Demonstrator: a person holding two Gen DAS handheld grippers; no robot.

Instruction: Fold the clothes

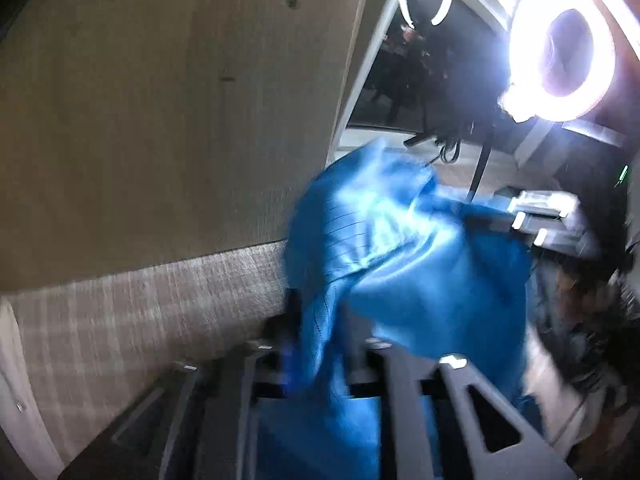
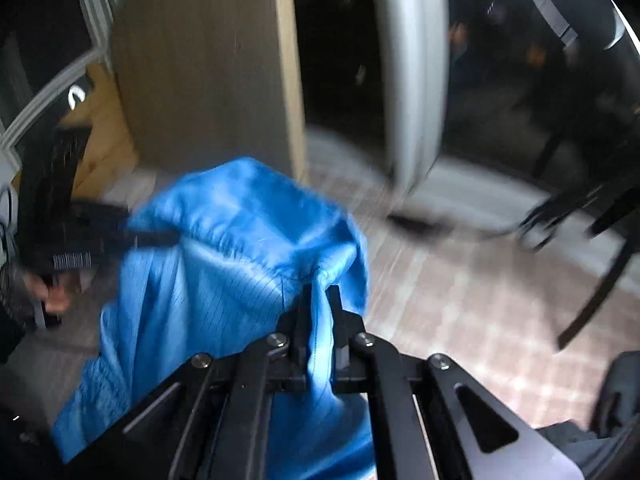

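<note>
Both grippers are pinching the blue garment [image 2: 240, 256]. The right gripper [image 2: 320, 300] is clamping one fold, the left gripper [image 1: 320, 320] another, blurred.

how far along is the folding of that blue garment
Early. Done: both grippers have picked up the blue garment. In hand: the right gripper and left gripper each pinch it, and it hangs bunched and crumpled in the air. Left: no neat fold shows yet, so all the folding remains.
</note>
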